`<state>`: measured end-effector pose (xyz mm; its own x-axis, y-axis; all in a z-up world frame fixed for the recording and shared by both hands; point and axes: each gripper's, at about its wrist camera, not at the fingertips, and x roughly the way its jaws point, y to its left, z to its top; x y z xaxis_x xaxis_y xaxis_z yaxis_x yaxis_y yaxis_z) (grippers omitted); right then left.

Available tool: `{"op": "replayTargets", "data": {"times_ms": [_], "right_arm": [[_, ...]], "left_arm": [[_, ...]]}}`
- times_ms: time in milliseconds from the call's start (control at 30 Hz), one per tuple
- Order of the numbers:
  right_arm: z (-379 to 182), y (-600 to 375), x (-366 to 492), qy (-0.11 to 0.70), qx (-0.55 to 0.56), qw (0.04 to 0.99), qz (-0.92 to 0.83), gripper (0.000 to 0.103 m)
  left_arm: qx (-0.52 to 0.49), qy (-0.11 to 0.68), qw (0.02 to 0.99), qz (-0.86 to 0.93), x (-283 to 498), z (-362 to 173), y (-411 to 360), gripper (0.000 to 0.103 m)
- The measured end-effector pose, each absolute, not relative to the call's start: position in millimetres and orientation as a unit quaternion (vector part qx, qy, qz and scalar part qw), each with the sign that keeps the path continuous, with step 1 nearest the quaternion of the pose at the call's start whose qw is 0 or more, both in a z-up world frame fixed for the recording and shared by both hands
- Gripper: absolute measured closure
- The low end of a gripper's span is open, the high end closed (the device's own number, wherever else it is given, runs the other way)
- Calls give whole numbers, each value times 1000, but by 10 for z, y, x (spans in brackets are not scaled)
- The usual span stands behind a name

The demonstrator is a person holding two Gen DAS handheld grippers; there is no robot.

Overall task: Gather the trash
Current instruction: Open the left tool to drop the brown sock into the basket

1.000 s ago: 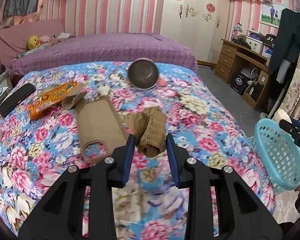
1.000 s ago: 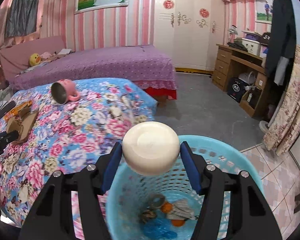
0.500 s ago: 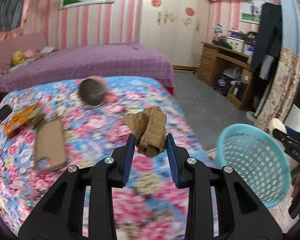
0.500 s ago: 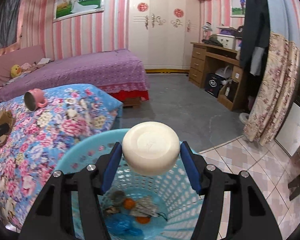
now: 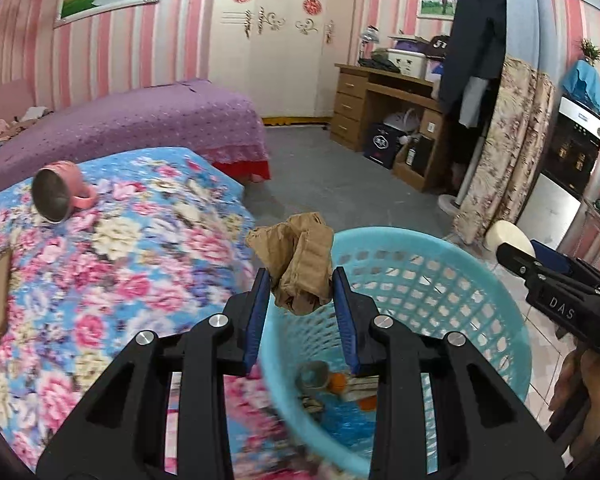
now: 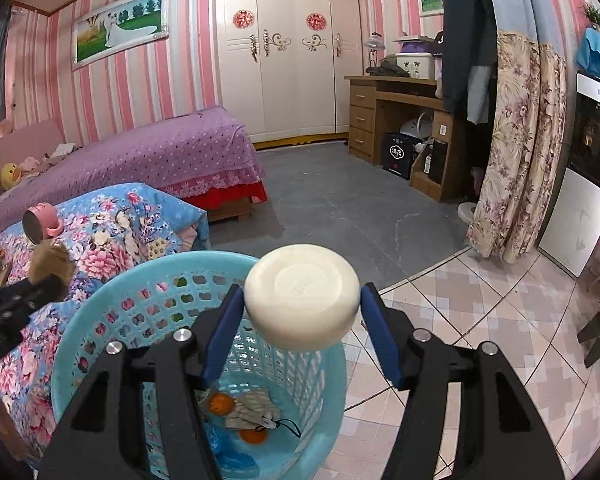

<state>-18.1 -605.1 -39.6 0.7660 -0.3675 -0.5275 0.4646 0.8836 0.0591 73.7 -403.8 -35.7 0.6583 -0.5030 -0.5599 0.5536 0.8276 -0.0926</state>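
**Now both loads hang over the basket**

Meanwhile the view from the left gripper (image 5: 300, 280) has swung off the floral bed (image 5: 120, 248) and onto the blue basket (image 5: 512, 328): a second ago it looked across the bedspread, with the basket off to one side, and now its fingers reach over the near rim. It pinches a crumpled brown paper wad (image 5: 300, 256), pads pressed against both sides. The right gripper (image 6: 302, 300) clamps a round cream soap-like puck (image 6: 302, 294) above the basket's far side, as it did a second ago. By my judgement, both pieces are placed for dropping; letting go is what remains.

Count: two grippers, each holding one item; one basket. Inside it lie two orange pieces (image 6: 220, 404), some blue plastic (image 6: 228, 456) and a greyish scrap; anything more is hard to tell. On the bed: one pink mug (image 5: 60, 192), tipped on its side.
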Motion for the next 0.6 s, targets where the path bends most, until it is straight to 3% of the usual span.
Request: {"op": "replayTargets", "data": {"times_ms": [167,267,333,500,600], "right_arm": [[-401,-6010,-147,262,90,936,-216,43],[-413,-5993,-136,264,88,937,-211,43],[-416,-5965,-126,265,85,937,-209,43],[-424,-5891,-100,264,81,939,-205,43],[-447,-5838,-58,267,78,938,-205,43]], "left_arm": [[65,292,908,-294,722,-394,-4182,67],[60,293,909,-291,754,-382,-4129,45],[54,284,917,-276,782,-350,-4048,25],[57,265,931,-243,857,-266,-3802,12],[55,264,936,-228,899,-235,-3617,10]]}}
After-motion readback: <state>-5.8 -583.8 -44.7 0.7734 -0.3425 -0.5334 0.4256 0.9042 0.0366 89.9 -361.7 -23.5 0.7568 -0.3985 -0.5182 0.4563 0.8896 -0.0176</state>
